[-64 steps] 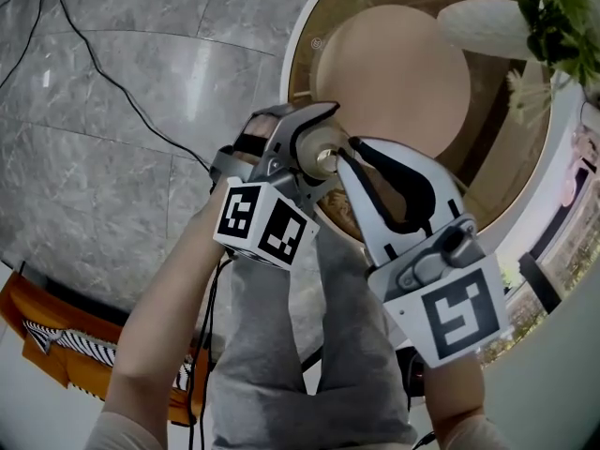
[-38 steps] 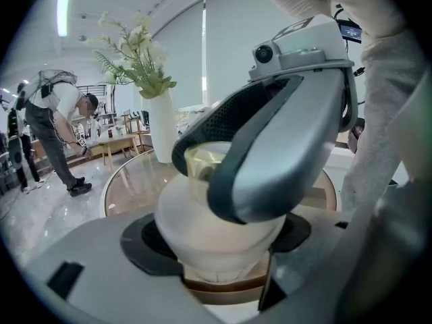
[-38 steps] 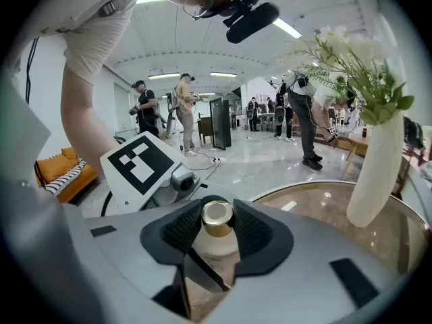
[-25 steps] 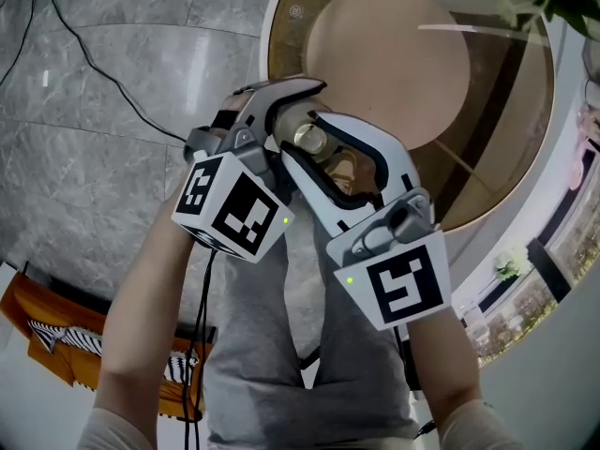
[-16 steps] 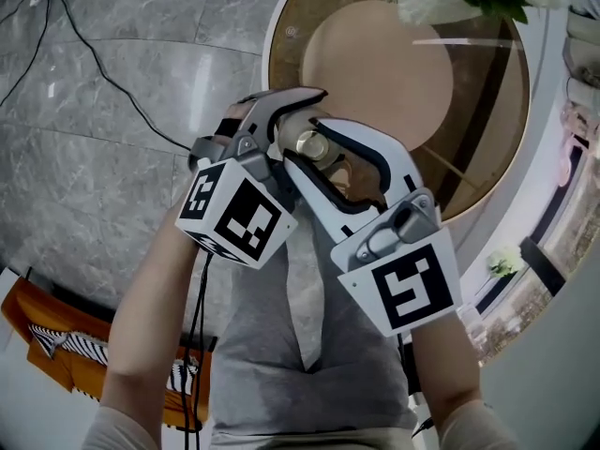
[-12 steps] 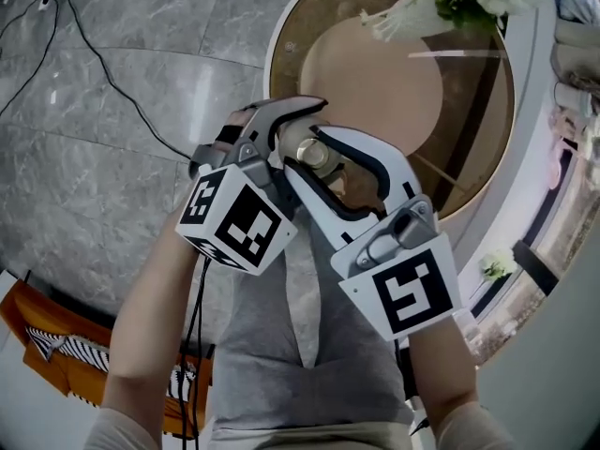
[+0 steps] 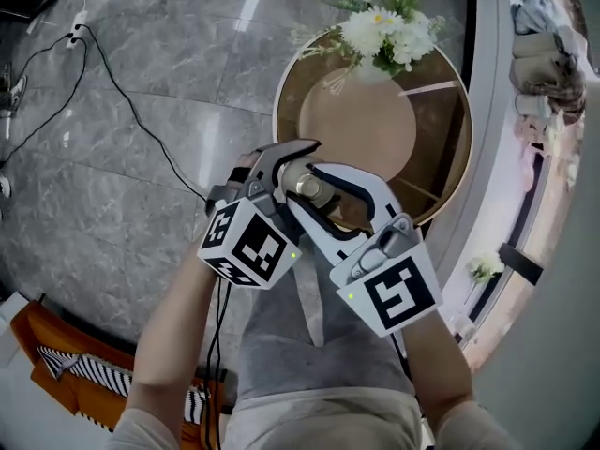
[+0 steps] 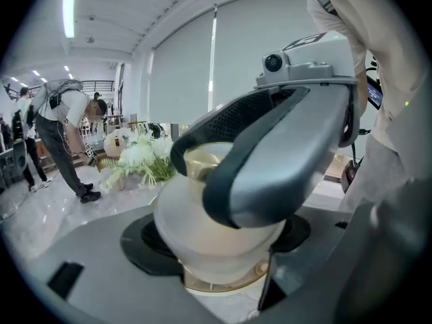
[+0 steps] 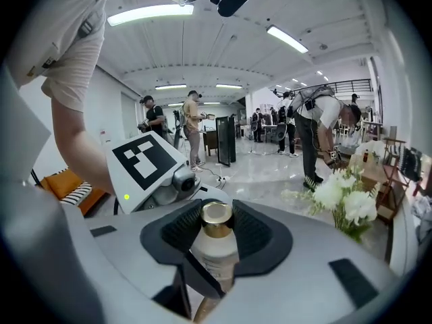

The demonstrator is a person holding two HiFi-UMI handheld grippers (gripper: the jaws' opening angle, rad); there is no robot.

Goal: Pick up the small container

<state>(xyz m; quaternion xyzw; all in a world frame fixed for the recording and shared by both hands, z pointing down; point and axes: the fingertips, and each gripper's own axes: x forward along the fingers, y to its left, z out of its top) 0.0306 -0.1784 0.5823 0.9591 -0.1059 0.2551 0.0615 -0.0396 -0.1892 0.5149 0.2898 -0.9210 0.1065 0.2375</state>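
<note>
The small container, white with a gold cap, stands upright between the right gripper's dark pads, which clamp it; the left gripper is closed round its wide body too

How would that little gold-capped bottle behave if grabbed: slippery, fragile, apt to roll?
Probably stiff: the bottle shows no dent with the left tongs and right tongs closed on it. Its glossy, rounded sides look smooth, so it might slip, or roll if laid down. Being small, it is likely light.
</note>
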